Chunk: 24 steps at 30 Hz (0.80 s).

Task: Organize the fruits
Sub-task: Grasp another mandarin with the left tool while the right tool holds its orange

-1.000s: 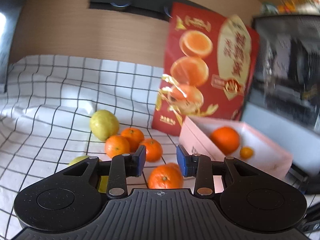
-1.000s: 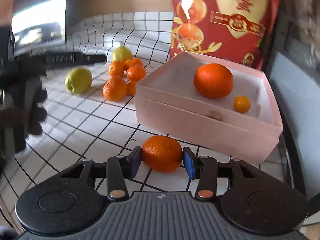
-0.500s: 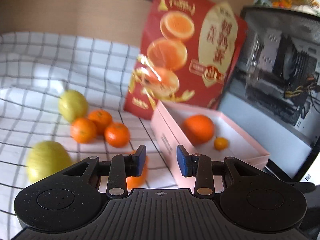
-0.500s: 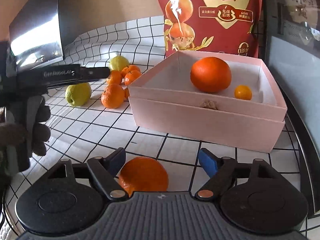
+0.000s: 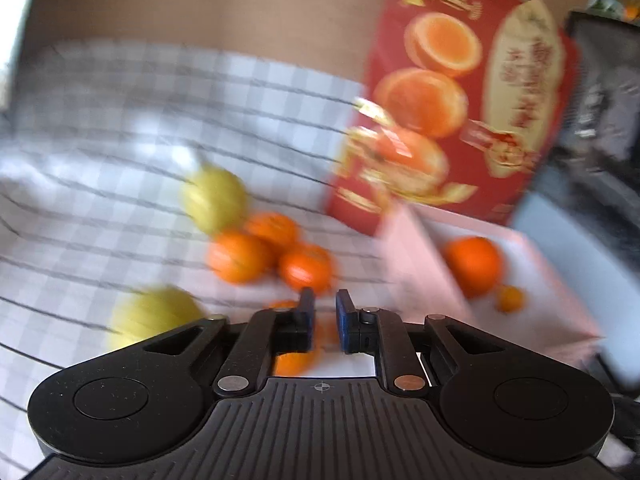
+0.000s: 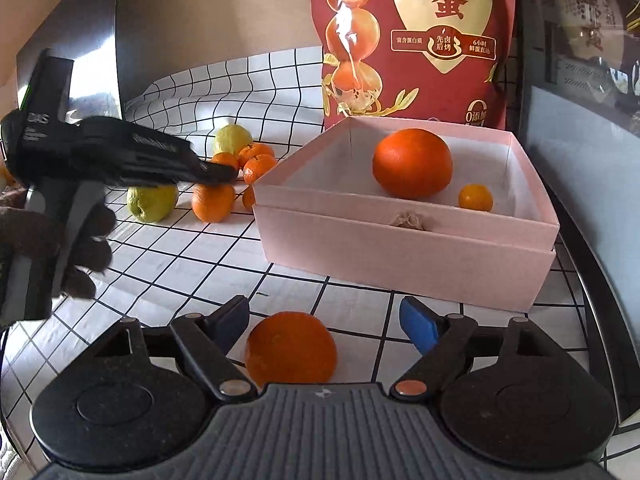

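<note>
An orange [image 6: 291,348] lies on the checked cloth between the jaws of my right gripper [image 6: 324,316], which are opening; the pads do not touch it. Behind it stands the pink box [image 6: 400,248] with a large orange [image 6: 412,162] and a tiny one [image 6: 475,197] inside. My left gripper [image 5: 325,312] is shut with nothing between its pads. It hovers over the loose fruit pile: oranges [image 5: 238,256] and two yellow-green fruits [image 5: 216,196]. An orange [image 5: 294,360] sits under its left finger. The left wrist view is blurred. In the right wrist view the left gripper [image 6: 216,174] reaches over the pile.
A tall red snack bag [image 6: 412,40] stands behind the box. A dark computer case [image 6: 580,80] borders the right side. A gloved hand [image 6: 80,248] holds the left gripper at the left. A wooden wall rises behind the cloth.
The right jaws spread wide and let go of the orange, which now rests on the cloth between them. The left jaws closed to a narrow gap and that view swung sideways over the pile.
</note>
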{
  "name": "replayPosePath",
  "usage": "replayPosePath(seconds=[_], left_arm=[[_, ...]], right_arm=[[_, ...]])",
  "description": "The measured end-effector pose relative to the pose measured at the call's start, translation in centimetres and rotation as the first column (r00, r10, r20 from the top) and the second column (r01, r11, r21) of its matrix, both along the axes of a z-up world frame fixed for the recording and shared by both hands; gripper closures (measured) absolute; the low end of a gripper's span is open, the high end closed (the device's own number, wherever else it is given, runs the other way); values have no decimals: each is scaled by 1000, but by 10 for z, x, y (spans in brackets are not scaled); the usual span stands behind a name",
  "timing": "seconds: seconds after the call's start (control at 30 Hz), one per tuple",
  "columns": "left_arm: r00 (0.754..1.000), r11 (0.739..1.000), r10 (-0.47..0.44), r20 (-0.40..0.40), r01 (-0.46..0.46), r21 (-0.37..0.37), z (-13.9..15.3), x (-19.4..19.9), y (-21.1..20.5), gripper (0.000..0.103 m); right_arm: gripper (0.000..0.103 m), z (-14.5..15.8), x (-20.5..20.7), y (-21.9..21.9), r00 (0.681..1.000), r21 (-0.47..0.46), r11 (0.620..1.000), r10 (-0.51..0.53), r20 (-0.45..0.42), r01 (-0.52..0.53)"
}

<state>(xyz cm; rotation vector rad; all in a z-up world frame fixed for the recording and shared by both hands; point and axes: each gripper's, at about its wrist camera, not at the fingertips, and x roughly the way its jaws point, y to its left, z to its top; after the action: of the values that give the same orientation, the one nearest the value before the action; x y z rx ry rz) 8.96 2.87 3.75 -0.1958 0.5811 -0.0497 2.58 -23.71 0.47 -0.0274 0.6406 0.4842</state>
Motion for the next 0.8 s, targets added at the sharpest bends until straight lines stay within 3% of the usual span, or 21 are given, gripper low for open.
replayPosePath(seconds=[0.03,0.13,0.2,0.43,0.67,0.8], left_arm=[[1000,1000,18,-10,-18,25,1,3,-1,75],[998,997,-58,-35,56,-59,0,13,-1,74],[994,992,-99,-42,95,-77,0,21,-5,74],[983,994,-101,-155,107,34,-17,46,-28,74],[976,991,-125,-179,133,32,-23,55,-44,58],[966,985,-166,-199,172,10,-26,57,-53,62]], right_arm=[[20,0,1,0,1000,-2,1000,-2,-3,2],[20,-1,2,1,1000,-7,1000,-6,-13,6],[20,-1,3,1,1000,-10,1000,-11,-18,11],[20,-2,3,1,1000,-9,1000,-19,-20,19],[20,-2,3,1,1000,-9,1000,-21,-21,20],[19,-2,3,1,999,-10,1000,-21,-25,21]])
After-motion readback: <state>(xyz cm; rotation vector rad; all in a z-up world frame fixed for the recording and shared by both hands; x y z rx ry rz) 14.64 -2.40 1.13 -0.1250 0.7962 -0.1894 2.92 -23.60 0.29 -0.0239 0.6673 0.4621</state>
